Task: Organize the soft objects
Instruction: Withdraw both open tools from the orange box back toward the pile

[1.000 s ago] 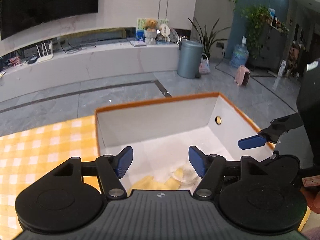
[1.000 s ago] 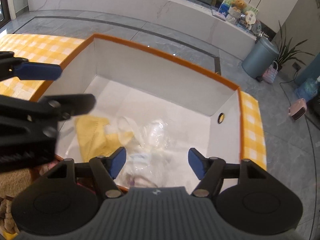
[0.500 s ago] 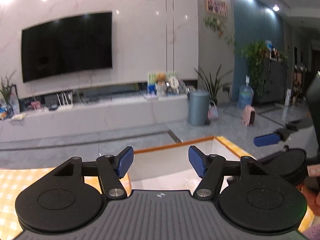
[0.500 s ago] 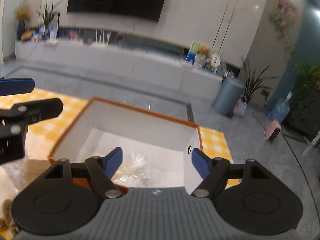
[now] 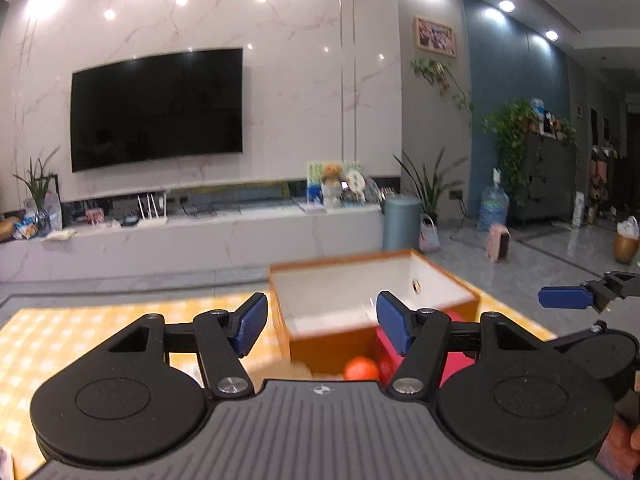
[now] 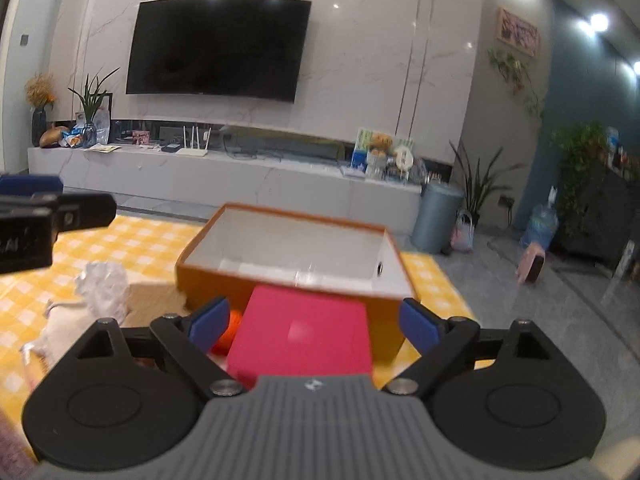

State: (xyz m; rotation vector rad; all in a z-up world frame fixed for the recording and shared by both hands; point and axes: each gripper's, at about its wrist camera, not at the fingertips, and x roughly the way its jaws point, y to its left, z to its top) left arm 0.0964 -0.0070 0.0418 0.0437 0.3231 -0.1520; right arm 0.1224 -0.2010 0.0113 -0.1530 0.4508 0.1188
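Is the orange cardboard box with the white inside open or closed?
Open. The orange cardboard box has no lid on top, and its white inner walls show in both wrist views.

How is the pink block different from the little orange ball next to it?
The pink block is flat-topped with straight edges; the orange ball is round. The block looks much bigger than the ball. The block shows almost whole in the right wrist view, while the ball peeks out beside it, partly hidden behind a gripper finger. Both sit on the yellow checked tablecloth just in front of the orange box, and neither is held.
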